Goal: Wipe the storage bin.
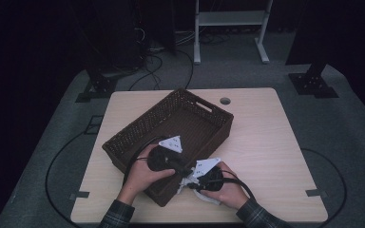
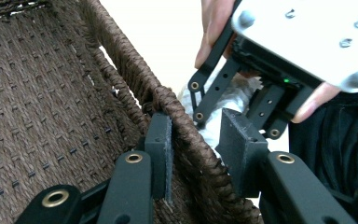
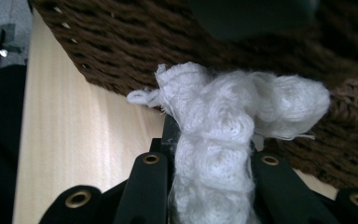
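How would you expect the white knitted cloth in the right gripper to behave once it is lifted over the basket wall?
The white knitted cloth looks floppy: it bunches and droops above the right gripper. It is probably light. Its loose threads might snag on the woven basket.

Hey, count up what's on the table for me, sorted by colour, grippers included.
Brown: 1, the woven basket, with the left gripper astride its rim
White: 1, the knitted cloth, clamped in the right gripper
Black: 2, the two grippers
Total: 4
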{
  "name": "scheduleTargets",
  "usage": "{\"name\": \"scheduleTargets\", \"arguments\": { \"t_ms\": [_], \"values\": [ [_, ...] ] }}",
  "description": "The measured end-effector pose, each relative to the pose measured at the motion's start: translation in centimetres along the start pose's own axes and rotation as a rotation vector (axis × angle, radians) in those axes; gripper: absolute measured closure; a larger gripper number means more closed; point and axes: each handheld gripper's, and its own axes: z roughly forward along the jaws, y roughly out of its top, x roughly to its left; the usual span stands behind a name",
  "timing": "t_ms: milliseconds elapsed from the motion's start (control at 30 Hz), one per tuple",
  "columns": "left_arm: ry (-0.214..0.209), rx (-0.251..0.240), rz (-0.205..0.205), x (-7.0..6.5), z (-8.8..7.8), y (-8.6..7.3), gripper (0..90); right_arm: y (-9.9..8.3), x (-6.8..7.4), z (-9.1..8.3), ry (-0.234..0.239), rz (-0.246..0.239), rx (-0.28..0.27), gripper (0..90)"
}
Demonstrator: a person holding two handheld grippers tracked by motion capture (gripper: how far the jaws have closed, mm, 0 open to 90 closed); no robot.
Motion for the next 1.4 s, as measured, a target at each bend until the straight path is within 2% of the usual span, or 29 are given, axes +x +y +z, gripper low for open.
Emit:
{"name": "scheduleTargets", "arguments": {
  "t_ms": [200,433,767,1067,1167,1267,1400],
  "values": [
    [0.0,0.0,0.005,0.0,0.0,0.0,64.3,0.6,0.7,-0.3,0.022,-0.019,-0.031,74.3],
    [0.001,0.0,0.006,0.0,0.0,0.0,64.3,0.9,1.1,-0.3,0.028,-0.019,-0.039,74.3],
    [0.002,-0.004,0.003,0.0,0.0,0.0,64.3,2.2,2.6,-0.7,0.045,-0.073,-0.083,74.4],
    [0.001,-0.001,0.007,0.0,0.0,0.0,64.4,3.4,3.7,-1.9,0.054,-0.099,-0.128,74.4],
    [0.001,0.001,0.005,0.0,0.0,0.0,64.4,3.3,3.6,-1.8,0.049,-0.105,-0.124,74.4],
    [0.002,-0.001,0.002,0.0,0.0,0.0,64.4,2.6,3.4,-1.2,0.033,-0.112,-0.096,74.4],
    [0.002,0.0,0.006,0.0,0.0,0.0,64.4,1.8,2.9,-0.5,0.023,-0.086,-0.068,74.4]
  ]
}}
